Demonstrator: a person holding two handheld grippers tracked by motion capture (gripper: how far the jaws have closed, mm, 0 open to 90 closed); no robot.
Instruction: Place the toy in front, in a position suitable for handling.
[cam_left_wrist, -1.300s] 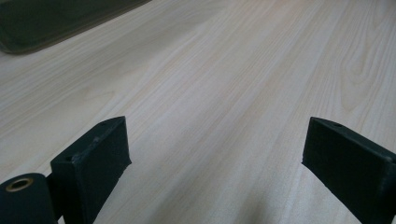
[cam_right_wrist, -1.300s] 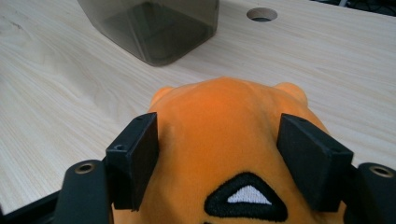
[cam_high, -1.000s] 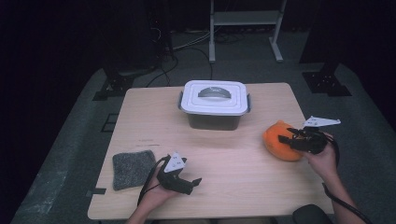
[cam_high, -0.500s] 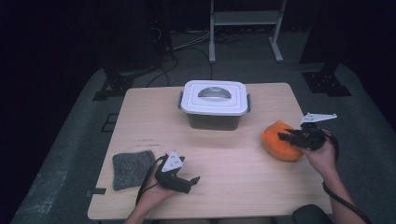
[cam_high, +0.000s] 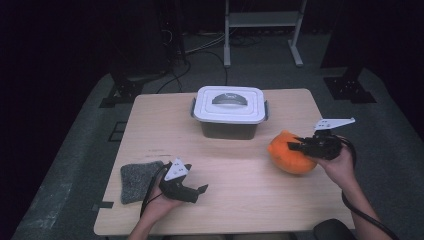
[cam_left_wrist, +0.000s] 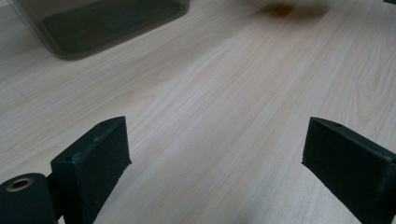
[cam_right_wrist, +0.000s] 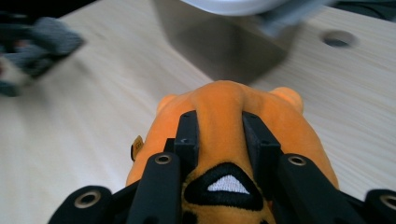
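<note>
The right tongs (cam_high: 300, 145) were pinched on an orange plush toy (cam_high: 287, 159), their black jaws pressing into a fold of its soft fabric; they had just been closing, with the toy between them. In the right gripper view the two jaws squeezed a ridge of orange plush (cam_right_wrist: 224, 121), just above a black patch with a white centre. The toy was at the right side of the table (cam_high: 240, 200), near its right edge, and whether it rested on the wood or hung just above it could not be told. A grey box with a white lid (cam_high: 230, 104) stood at the far middle of the table, well apart from the toy, its lid on.

The left tongs (cam_high: 197, 192) were near the front edge, wide apart with nothing between them, bare wood showing between the jaws in the left gripper view. Just beside that hand, at the front left, lay a grey cloth pad (cam_high: 137, 179).
</note>
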